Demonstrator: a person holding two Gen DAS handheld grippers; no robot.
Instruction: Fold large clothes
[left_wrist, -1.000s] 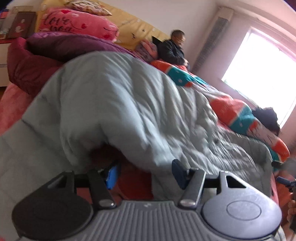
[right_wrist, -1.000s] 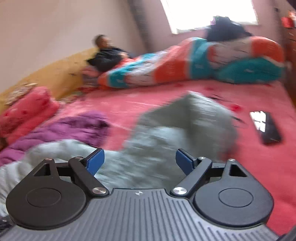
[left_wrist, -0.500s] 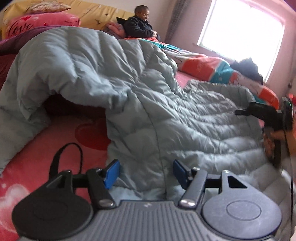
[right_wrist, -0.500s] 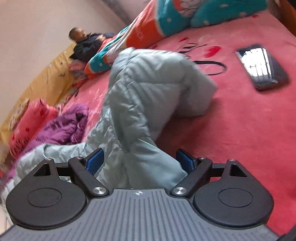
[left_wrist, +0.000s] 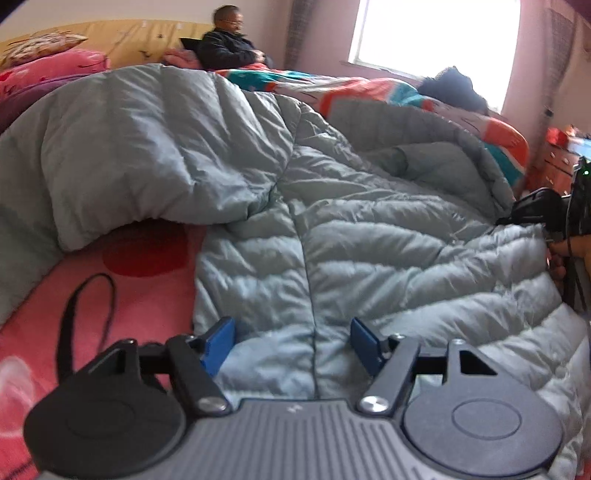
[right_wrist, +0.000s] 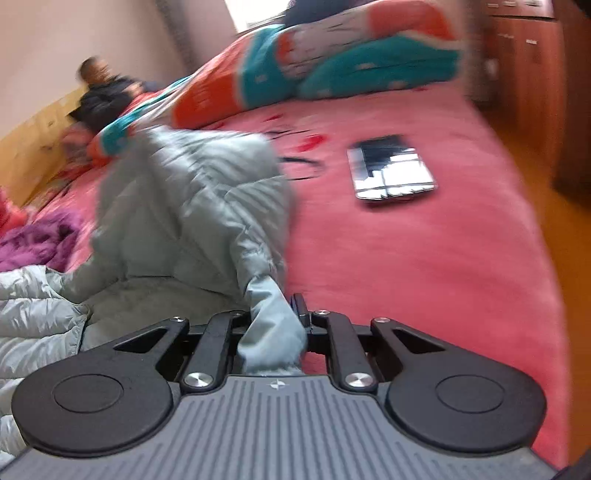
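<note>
Right tool (right_wrist: 275, 317) is closing, pinching the down jacket (right_wrist: 192, 206) hem at six o'clock for a fold. Left tool (left_wrist: 291, 341) is opening, spread over the hem.

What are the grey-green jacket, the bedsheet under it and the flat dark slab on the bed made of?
Jacket: thin, slightly shiny woven shell, likely nylon or polyester, with puffy quilted channels that suggest down or fibre fill.
Bedsheet: matte pink cloth, soft-looking; fibre unclear.
Slab: glossy glass-like face mirroring the window; probably a phone or tablet.

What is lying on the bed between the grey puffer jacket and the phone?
In the right wrist view, a thin black cord loop lies on the pink sheet between the grey puffer jacket and the phone.
</note>
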